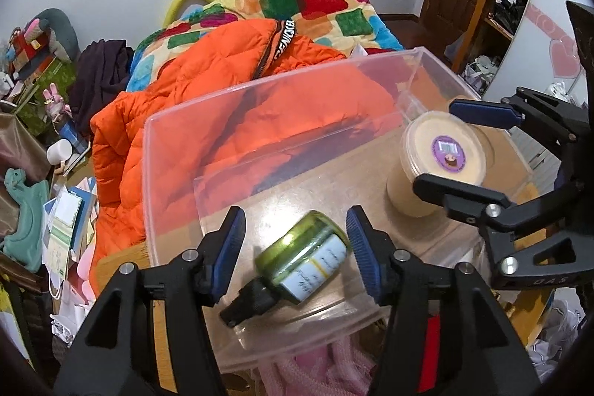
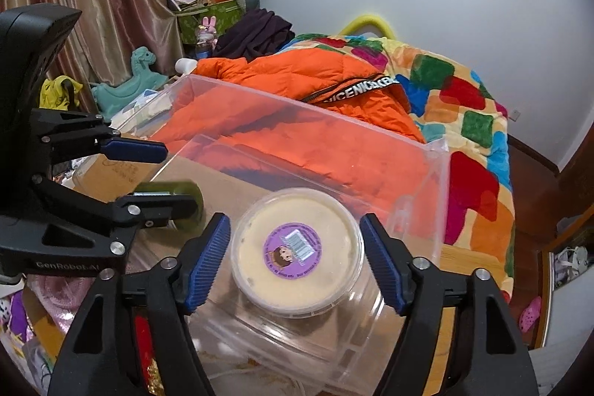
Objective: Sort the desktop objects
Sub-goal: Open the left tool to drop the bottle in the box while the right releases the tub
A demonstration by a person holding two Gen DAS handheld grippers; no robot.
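- I see a clear plastic bin (image 1: 260, 91) under both sets of my jaws, resting on a brown cardboard surface (image 2: 111, 180).
- Between my left jaws, a green spray bottle (image 1: 300, 262) lies on its side on the bin floor.
- Between my right jaws, a round cream tub (image 2: 297, 247) stands upright.
- Beyond the bin, an orange jacket (image 1: 208, 69) lies on a bed (image 2: 479, 143).

One clear bin (image 1: 178, 121) is seen, with one green bottle (image 1: 308, 255) and one lidded tub (image 1: 443, 147) counted inside it. Two tools are counted: left (image 1: 297, 247) and right (image 2: 297, 257).
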